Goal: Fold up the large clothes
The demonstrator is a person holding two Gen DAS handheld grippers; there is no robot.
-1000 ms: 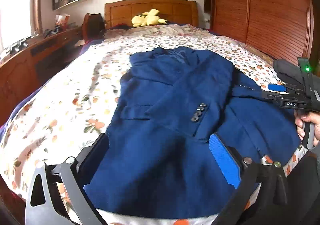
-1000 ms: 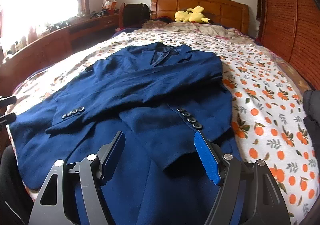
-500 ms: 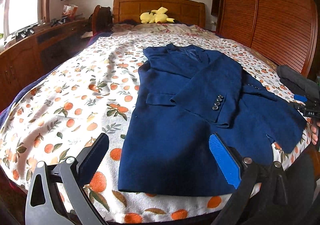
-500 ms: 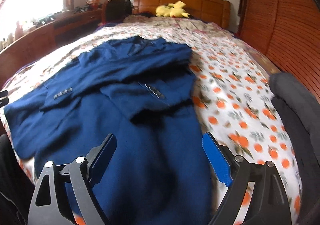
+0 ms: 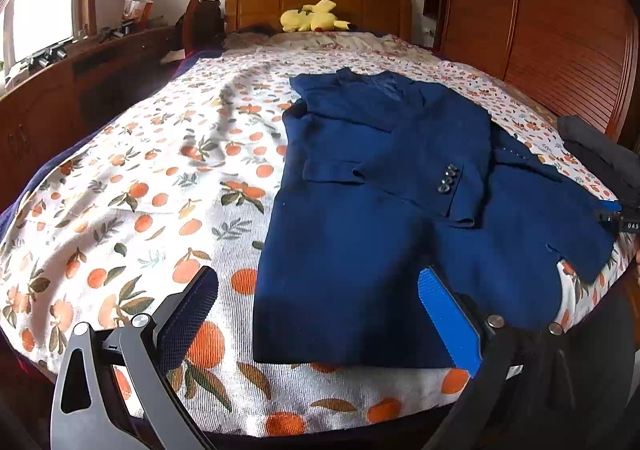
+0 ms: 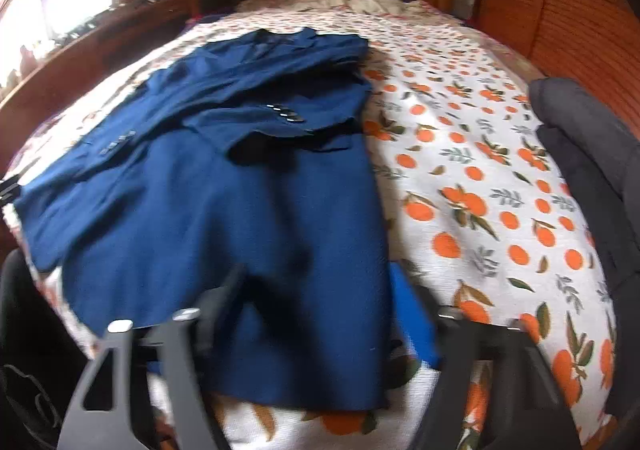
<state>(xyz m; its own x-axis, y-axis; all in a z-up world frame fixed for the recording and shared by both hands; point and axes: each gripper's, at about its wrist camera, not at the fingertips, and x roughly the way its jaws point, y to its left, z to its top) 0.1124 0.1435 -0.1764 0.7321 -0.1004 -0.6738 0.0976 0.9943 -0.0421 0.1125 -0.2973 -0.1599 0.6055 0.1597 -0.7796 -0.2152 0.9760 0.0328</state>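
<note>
A navy blazer [image 5: 360, 234] lies flat on the orange-print bed sheet [image 5: 132, 186], collar toward the headboard, both sleeves folded across its front. My left gripper [image 5: 318, 314] is open over the blazer's near left hem corner, which shows between its fingers. In the blurred right wrist view, my right gripper [image 6: 316, 318] hangs over the blazer [image 6: 224, 210] at its near right hem corner. Its jaws are closing, with the hem cloth between them and a gap still showing. The right gripper's tip [image 5: 618, 220] also peeks in at the far right of the left wrist view.
A dark grey garment [image 6: 580, 154] lies along the bed's right side, beside the wooden wardrobe [image 5: 560, 30]. A yellow plush toy [image 5: 312, 16] sits at the headboard. A wooden desk [image 5: 52, 106] runs along the left. The bed's near edge is just below both grippers.
The left gripper has slid left to the blazer's near left corner. The right gripper has slid right to the near right corner, and its jaws have narrowed from half a second ago.
</note>
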